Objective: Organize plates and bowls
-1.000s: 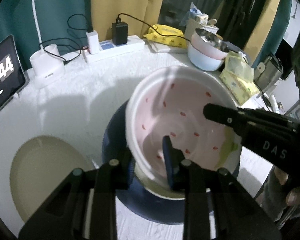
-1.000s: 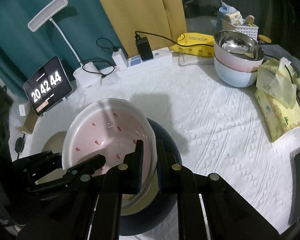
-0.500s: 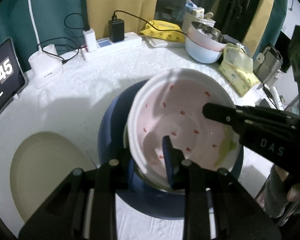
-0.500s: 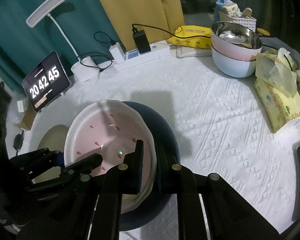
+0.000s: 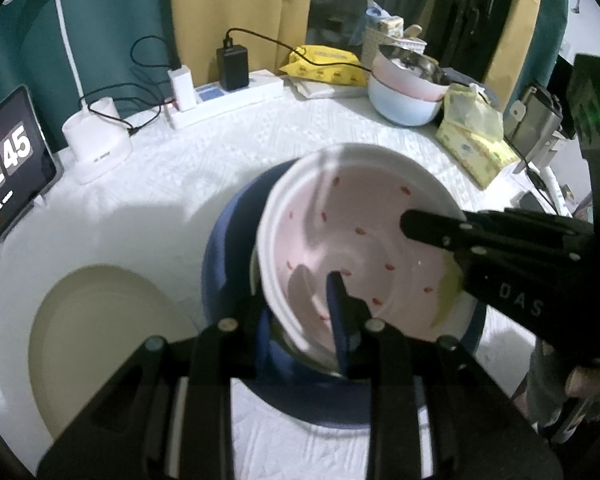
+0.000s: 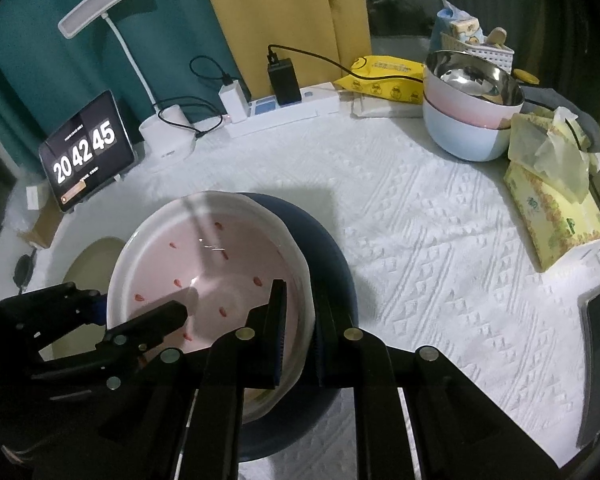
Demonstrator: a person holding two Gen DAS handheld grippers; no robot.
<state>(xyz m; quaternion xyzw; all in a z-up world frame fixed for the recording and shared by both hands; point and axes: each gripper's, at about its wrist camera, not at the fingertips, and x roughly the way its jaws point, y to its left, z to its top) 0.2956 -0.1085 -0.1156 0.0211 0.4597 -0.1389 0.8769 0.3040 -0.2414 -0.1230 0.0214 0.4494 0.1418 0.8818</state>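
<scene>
The pink plate [image 5: 360, 248] is held tilted above the blue plate [image 5: 228, 248] on the counter [image 6: 440, 240]. Its near rim is pinched by the narrowly closed left gripper [image 5: 300, 320], its opposite rim by the almost shut right gripper [image 6: 300, 320].

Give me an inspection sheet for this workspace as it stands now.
Surface: white textured tablecloth.
Job's things: pink spotted plate held tilted over the dark blue plate; beige plate lies apart; stacked bowls at the back.
Clutter: tissue packs, yellow wipes pack, clock tablet, desk lamp.
Grippers: left gripper and right gripper each have jaws shut on the pink plate's rim, at opposite sides.
Cables: power strip with chargers and black leads.
Surroundings: teal and yellow curtains.
</scene>
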